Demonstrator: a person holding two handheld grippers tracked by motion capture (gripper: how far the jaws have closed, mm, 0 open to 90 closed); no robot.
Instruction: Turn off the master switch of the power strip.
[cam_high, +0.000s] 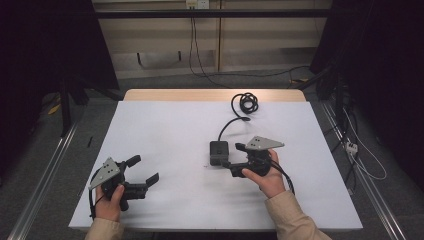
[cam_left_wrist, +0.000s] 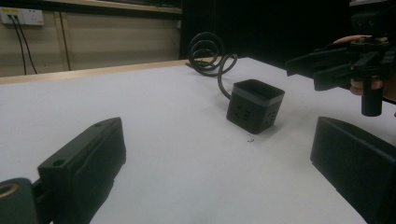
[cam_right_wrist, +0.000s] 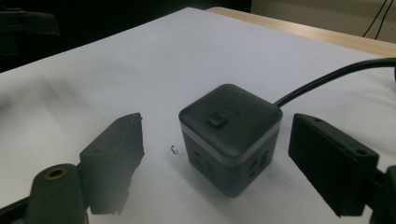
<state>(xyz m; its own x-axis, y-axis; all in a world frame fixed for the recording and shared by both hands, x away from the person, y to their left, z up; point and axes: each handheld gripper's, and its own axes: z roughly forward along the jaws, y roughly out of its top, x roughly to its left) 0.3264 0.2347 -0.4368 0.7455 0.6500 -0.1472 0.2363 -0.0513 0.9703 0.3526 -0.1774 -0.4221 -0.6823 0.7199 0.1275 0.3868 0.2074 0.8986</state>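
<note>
While jaws of right gripper (cam_high: 229, 159) are spread beside socket cube (cam_high: 218, 152) mid-frame, seemingly for grasping, left gripper (cam_high: 146, 170) is held spread lower left

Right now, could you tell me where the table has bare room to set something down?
The widest free patch is the far left of the white table, between the left gripper and the far wooden edge. The near strip between both hands is bare too. It is crowded around the power cube, its coiled cable and the right gripper.
</note>
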